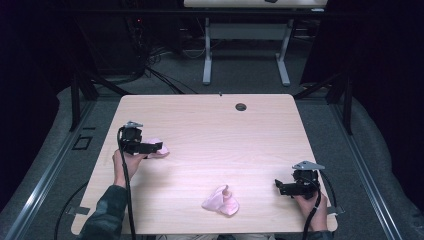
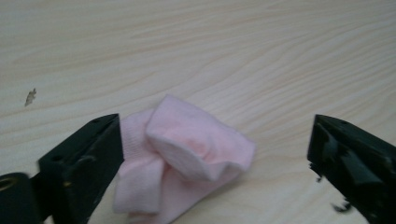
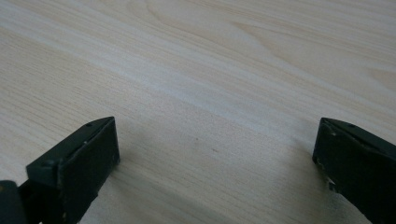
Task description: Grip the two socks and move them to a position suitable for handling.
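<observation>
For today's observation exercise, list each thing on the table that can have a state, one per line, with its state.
Left claw: open, jaws either side of a sock, not pressing it.
Right claw: open, nothing between the jaws, over bare table.
Left sock: crumpled, folded over itself, lying on the table.
Near sock: bunched in a heap near the front edge, untouched.

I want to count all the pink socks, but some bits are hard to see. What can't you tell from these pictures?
- Pink sock by the left gripper, high view: the gripper covers part of it.
- Same sock, left gripper view: its lower end is cut off by the bottom edge.
- Crumpled pink sock, high view: too small to tell whether it is one sock or two.
</observation>
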